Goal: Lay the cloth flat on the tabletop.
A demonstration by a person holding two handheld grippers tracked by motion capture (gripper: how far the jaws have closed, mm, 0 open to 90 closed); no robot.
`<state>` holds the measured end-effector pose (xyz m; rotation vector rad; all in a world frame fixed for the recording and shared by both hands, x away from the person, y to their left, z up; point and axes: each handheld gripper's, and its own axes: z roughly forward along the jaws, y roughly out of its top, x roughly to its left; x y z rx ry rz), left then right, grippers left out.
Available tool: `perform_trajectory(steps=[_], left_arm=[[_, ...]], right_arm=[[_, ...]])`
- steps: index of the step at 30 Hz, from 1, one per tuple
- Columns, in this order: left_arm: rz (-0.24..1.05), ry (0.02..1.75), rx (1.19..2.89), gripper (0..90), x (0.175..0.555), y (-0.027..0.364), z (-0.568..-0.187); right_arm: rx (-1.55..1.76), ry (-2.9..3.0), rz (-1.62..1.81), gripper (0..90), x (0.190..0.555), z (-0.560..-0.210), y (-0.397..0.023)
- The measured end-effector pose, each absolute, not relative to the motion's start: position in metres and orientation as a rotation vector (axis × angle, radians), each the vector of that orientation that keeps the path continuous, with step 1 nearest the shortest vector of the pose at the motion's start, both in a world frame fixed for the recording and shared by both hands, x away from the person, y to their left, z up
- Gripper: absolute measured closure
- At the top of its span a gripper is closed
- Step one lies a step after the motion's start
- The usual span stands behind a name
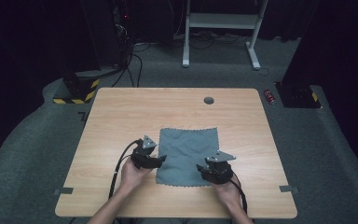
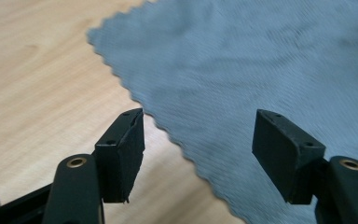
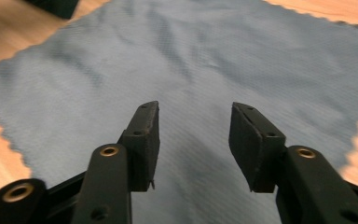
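High view: a grey cloth [image 1: 186, 154] lies spread flat on the bench [image 1: 121, 112], nothing folded or lifted yet. The left gripper [image 1: 161, 160] sits at its near-left edge, the right gripper [image 1: 201, 168] at its near-right corner.

Left gripper view: jaws wide, straddling the cloth's zigzag edge, empty.

Right gripper view: jaws half apart over the cloth, gripping nothing. Whether they touch the fabric is unclear.

Cloth [image 1: 188, 154] lies on table [image 1: 121, 112]; left tool [image 1: 161, 160], right tool [image 1: 200, 167] flank it.
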<state>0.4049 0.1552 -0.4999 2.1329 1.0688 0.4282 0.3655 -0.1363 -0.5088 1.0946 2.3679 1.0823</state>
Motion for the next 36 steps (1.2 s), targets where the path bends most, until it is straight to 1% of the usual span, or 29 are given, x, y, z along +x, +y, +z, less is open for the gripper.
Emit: perform_trajectory(steps=[1,4,6,11,12,13,14,17,19,21,25,27,30,31,33,36], left_arm=[[0.435,1.075,2.137,34.5,0.408,0.156,-0.499],[0.437,1.099,2.118,34.5,0.416,0.159,-0.498],[0.436,1.125,2.112,35.8,0.422,0.16,-0.496],[0.444,1.171,2.078,35.8,0.442,0.161,-0.491],[0.458,1.176,2.047,36.0,0.444,0.162,-0.49],[0.452,1.182,2.047,37.1,0.447,0.162,-0.49],[0.446,1.188,2.052,36.2,0.449,0.162,-0.49],[0.465,1.187,2.073,36.0,0.454,0.159,-0.488],[0.476,1.182,2.054,37.5,0.456,0.16,-0.487],[0.468,1.2,2.041,38.1,0.458,0.161,-0.489],[0.466,1.228,2.078,37.2,0.47,0.161,-0.49],[0.466,1.242,2.063,38.9,0.476,0.161,-0.488],[0.483,1.251,2.061,38.4,0.484,0.159,-0.488],[0.478,1.267,2.068,39.7,0.488,0.157,-0.489],[0.471,1.284,2.084,38.9,0.493,0.155,-0.492],[0.49,1.302,2.091,40.4,0.501,0.152,-0.499]], right_arm=[[1.081,2.378,1.086,56.2,0.365,-0.509,-0.133],[1.013,2.417,1.099,65.5,0.365,-0.509,-0.12],[0.978,2.442,1.093,67.8,0.365,-0.51,-0.109],[0.854,2.512,1.109,69.9,0.362,-0.508,-0.069],[0.826,2.523,1.113,70.4,0.361,-0.508,-0.06],[0.793,2.544,1.112,70.9,0.359,-0.508,-0.05],[0.765,2.556,1.117,71.1,0.358,-0.509,-0.043],[0.699,2.591,1.108,72.3,0.351,-0.514,-0.025],[0.667,2.616,1.09,72.7,0.347,-0.516,-0.016],[0.646,2.623,1.092,73.0,0.345,-0.518,-0.01],[0.618,2.638,1.083,74.5,0.342,-0.52,-0.005],[0.609,2.645,1.074,75.2,0.341,-0.519,-0.005],[0.598,2.65,1.077,75.5,0.337,-0.52,-0.005],[0.596,2.648,1.074,75.5,0.336,-0.52,-0.005],[0.603,2.654,1.082,75.4,0.335,-0.52,-0.006],[0.611,2.645,1.095,75.3,0.334,-0.521,-0.007]])
